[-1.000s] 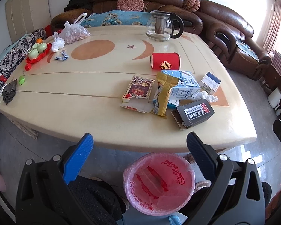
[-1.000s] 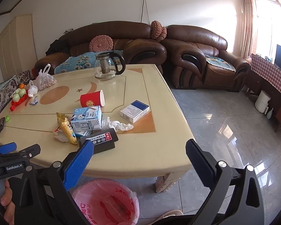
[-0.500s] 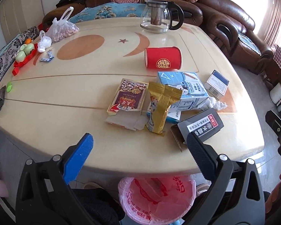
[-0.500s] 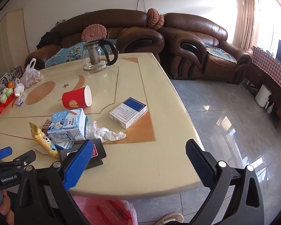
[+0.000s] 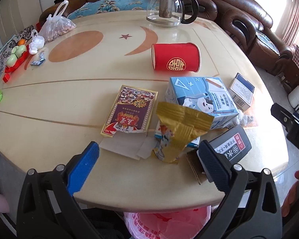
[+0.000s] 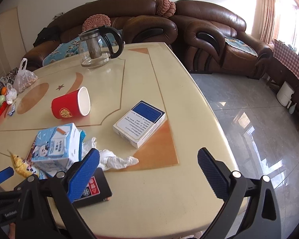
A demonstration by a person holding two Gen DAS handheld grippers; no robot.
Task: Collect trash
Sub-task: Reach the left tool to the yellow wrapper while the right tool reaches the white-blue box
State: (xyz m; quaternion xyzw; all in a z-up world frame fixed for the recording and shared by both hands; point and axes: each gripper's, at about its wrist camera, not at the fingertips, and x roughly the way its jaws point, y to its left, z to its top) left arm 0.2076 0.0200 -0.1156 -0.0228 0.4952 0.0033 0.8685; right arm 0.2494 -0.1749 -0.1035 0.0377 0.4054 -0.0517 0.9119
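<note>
Showing: two hand-held grippers poised over litter at the near edge of a cream oval tabletop, nothing yet collected.
Left gripper: jaws spread wide and empty, bracketing the near end of a crumpled gold foil snack wrapper.
Right gripper: jaws likewise wide apart and empty, above the tabletop's near right corner; its blue finger overlaps a flat black carton with a red label.
Wrapper, place: near edge, resting against a pale blue milk carton, beside a flattened purple-and-gold card box.
Wrapper, axis: long axis runs away from the near edge, the crimped seal at the far end raised and tilted right.
Wrapper, handling: probably very light, thin, crinkly and slippery; pinching across the narrow lower body or the stiffer crimped seal looks best.
Other litter: a red paper cup with gold emblem on its side, mouth towards the right edge; a white-and-blue cardboard packet; a crumpled white tissue.
Destination: a pink-lined waste bin below the near edge.
Not litter, by appearance: a glass teapot with black handle at the far edge.
</note>
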